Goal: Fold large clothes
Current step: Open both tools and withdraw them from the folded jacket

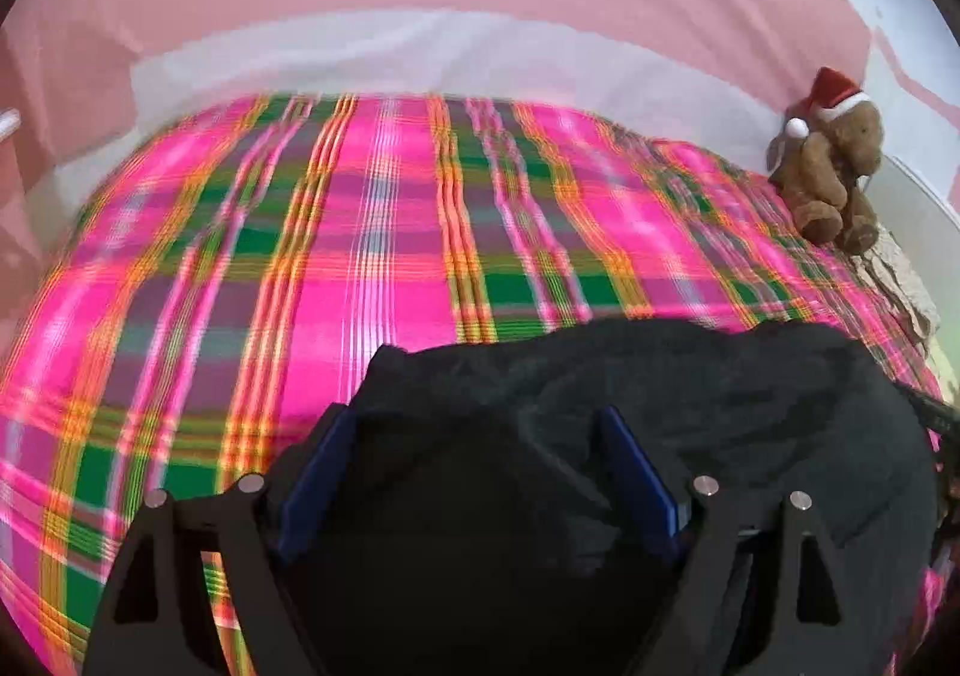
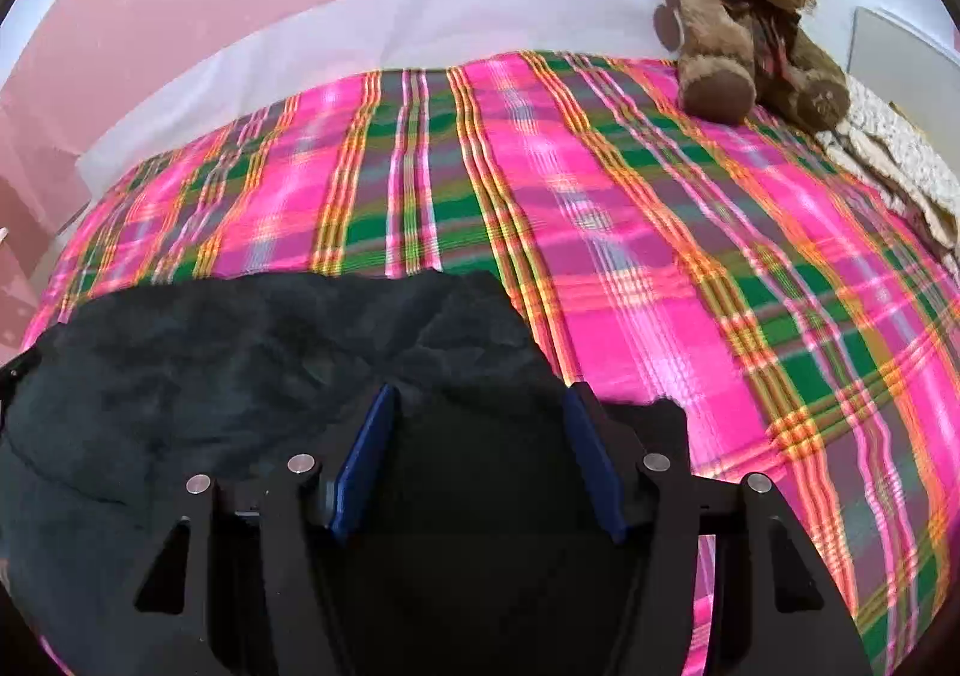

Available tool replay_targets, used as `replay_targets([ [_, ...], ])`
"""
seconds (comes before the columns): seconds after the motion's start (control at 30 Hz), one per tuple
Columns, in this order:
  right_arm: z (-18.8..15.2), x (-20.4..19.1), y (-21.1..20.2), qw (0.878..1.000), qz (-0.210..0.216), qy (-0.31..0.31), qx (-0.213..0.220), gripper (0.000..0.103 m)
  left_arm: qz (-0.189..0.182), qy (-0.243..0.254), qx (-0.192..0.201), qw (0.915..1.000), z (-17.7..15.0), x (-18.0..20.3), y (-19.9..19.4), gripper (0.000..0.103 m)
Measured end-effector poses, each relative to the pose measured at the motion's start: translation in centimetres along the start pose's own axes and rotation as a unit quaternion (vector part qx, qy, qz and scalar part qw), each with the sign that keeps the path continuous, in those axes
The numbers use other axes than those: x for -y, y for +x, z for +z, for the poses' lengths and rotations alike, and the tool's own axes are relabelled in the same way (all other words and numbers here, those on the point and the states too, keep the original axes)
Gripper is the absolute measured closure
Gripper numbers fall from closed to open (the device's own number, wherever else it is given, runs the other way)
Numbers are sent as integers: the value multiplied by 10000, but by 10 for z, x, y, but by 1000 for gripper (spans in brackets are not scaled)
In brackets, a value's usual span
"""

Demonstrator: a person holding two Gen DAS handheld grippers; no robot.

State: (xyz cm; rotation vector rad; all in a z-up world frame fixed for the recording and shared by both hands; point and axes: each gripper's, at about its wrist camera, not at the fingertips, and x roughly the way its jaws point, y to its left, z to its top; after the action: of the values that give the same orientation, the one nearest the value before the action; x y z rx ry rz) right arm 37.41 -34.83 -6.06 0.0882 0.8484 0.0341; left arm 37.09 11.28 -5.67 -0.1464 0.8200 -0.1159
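Two claws point forward and downward. The left claw (image 1: 474,430) has its blue-padded fingers (image 1: 630,472) set wide apart, with dark cloth (image 1: 720,406) bunched between them. The right claw (image 2: 477,412) matches it, its blue-padded fingers (image 2: 366,454) somewhat closer together, also clasping a thick bunch of the cloth.

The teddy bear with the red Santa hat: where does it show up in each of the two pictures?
Left wrist view: teddy bear sits small at the right edge, on the plaid blanket.
Right wrist view: teddy bear is larger, at the top right.
Shared landmark: the white strip beyond the blanket's far edge.
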Motion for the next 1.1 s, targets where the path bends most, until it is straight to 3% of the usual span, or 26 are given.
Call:
replay_targets([
  [0.17, -4, -4, 15, 9997, -240, -65, 41, 44, 100, -74, 44, 9999, -4, 1, 10, 16],
  [0.6, -6, -4, 14, 9996, -245, -69, 96, 44, 157, -62, 96, 9998, -6, 1, 9, 15],
  [0.8, 2, -5, -2, 9992, -399, -49, -24, 44, 507, 0, 50, 9987, 5, 11, -8, 15],
  [0.97, 4, -13, -65, 9989, -65, 73, 464, 44, 224, 124, 466, 9986, 6, 32, -61, 16],
  [1.1, -12, -48, -90, 9971, 398, -312, 564, 44, -412, 381, 617, 9965, -11, 70, -91, 15],
])
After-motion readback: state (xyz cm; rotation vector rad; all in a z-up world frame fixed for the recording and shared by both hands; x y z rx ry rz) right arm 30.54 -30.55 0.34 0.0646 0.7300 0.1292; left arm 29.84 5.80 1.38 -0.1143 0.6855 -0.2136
